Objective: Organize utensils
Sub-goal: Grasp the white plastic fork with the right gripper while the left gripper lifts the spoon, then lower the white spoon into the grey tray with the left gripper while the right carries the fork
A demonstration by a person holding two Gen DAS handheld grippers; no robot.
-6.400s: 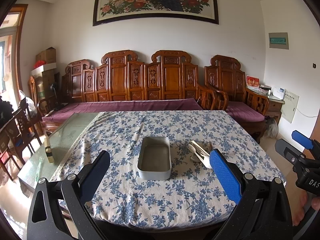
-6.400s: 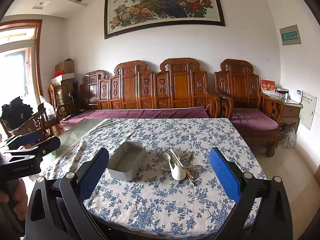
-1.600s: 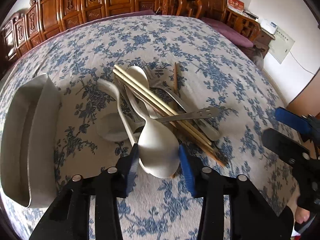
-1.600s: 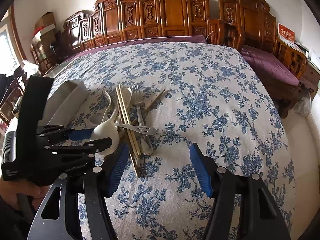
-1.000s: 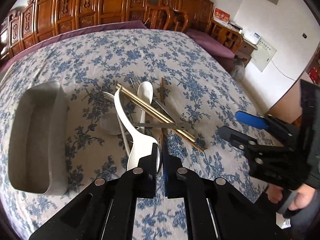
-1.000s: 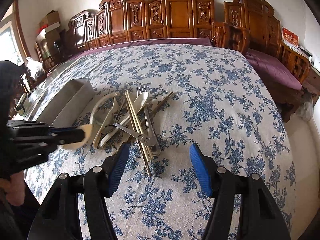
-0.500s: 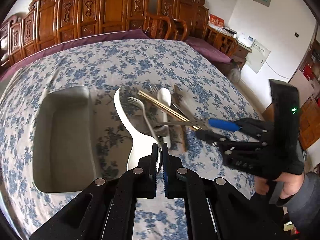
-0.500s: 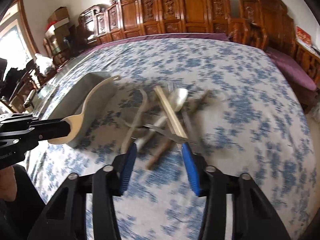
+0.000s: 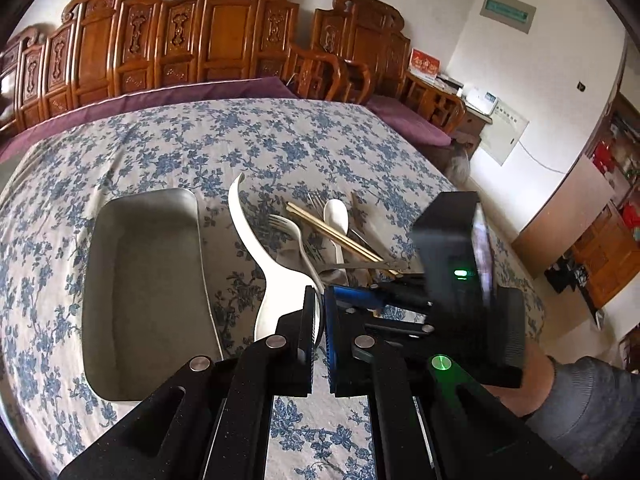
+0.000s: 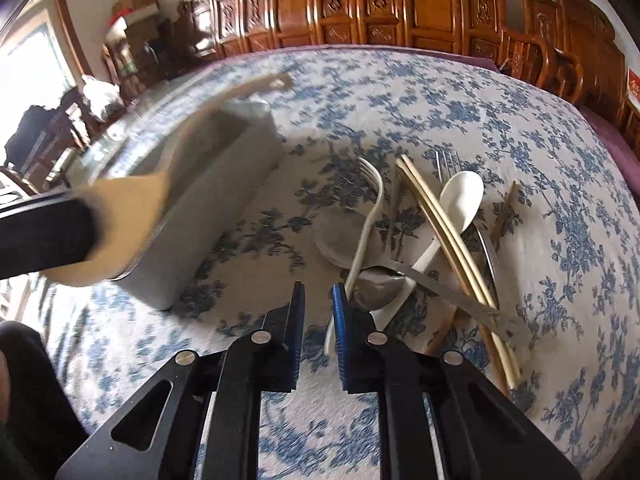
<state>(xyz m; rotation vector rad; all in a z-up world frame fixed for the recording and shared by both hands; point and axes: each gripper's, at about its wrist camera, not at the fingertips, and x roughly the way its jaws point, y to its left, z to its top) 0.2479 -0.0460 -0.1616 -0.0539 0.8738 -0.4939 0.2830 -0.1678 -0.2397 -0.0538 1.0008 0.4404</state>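
The tabletop [image 9: 168, 148] is wearing a matt woven cloth with a blue flower print. The tray [image 9: 144, 280] is looking like dull grey metal, smooth and without shine. The ladle [image 9: 276, 280] is showing as smooth white plastic with a soft gloss, and the white fork [image 10: 366, 224] and white spoon [image 10: 460, 196] are looking the same. The chopsticks [image 10: 444, 232] are appearing as pale yellow, smooth sticks; whether wood or metal I cannot tell. The steel spoon [image 10: 380, 288] is shining like polished metal. The fingers [image 10: 340, 332] are carrying ribbed blue pads on matt black plastic. The bench [image 9: 224, 32] behind is showing carved, varnished brown wood.
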